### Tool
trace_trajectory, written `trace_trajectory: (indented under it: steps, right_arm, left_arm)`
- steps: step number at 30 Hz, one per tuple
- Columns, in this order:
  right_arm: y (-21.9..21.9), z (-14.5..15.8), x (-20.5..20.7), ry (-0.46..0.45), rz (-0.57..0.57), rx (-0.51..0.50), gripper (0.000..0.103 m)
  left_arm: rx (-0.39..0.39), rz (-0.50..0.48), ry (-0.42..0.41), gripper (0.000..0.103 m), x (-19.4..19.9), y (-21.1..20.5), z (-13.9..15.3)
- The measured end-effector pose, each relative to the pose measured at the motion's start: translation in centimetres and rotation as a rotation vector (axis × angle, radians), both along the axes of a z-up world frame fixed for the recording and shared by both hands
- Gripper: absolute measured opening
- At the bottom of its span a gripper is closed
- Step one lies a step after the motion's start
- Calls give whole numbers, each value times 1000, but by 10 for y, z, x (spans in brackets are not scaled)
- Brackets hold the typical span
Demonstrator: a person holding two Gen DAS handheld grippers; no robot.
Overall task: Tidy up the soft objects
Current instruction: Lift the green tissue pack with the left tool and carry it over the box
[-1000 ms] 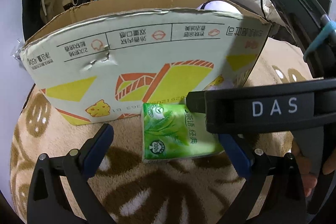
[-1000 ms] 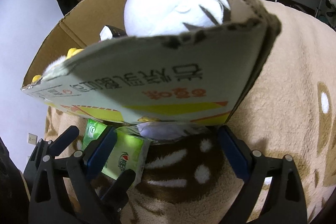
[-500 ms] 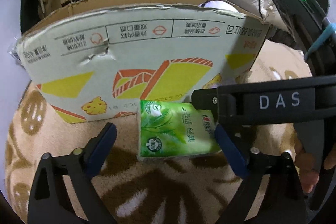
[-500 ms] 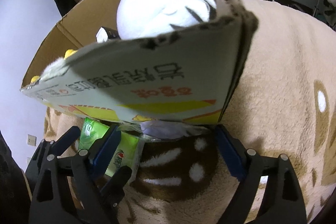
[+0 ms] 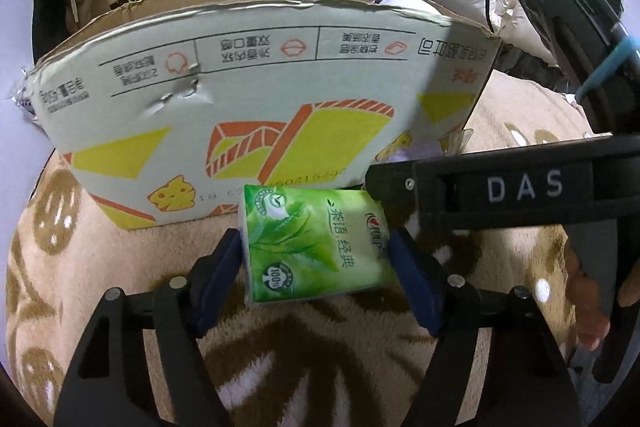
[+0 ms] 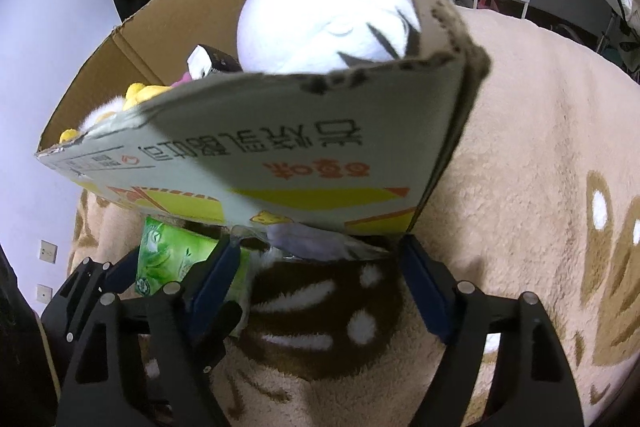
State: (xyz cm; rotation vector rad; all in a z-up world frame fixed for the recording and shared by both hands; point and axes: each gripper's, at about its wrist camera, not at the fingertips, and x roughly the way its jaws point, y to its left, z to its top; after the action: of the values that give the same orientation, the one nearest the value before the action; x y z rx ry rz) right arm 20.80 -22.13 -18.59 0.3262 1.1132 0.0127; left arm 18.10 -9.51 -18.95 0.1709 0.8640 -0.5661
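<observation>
Tissue pack [image 5: 316, 243]: your left gripper [image 5: 316, 263] fingers are closing on it; may squash or slip.
Clear pouch [image 6: 316, 245]: your right gripper [image 6: 320, 283] fingers are closing around it, under the box [image 6: 320, 155]; may snag.

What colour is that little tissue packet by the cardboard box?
Bright green with a leaf print and white edges; the tissue packet shows best in the left wrist view.
</observation>
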Motion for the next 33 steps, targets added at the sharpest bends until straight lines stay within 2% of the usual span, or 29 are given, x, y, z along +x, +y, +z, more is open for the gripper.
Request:
trace_trajectory:
  steps: [11, 21, 27, 33]
  right_arm:
    - [-15, 1, -6, -15, 15, 12, 84]
    - [-13, 15, -15, -42, 28, 49, 82]
    - [-9, 25, -22, -44, 33, 76, 82]
    - [-3, 58, -36, -122, 48, 74, 82]
  left_arm:
    - [16, 45, -7, 73, 2, 14, 6]
    - [42, 119, -41, 71, -4, 39, 24]
    - [22, 167, -91, 71, -14, 59, 46]
    - [12, 210, -197, 71, -27, 71, 81]
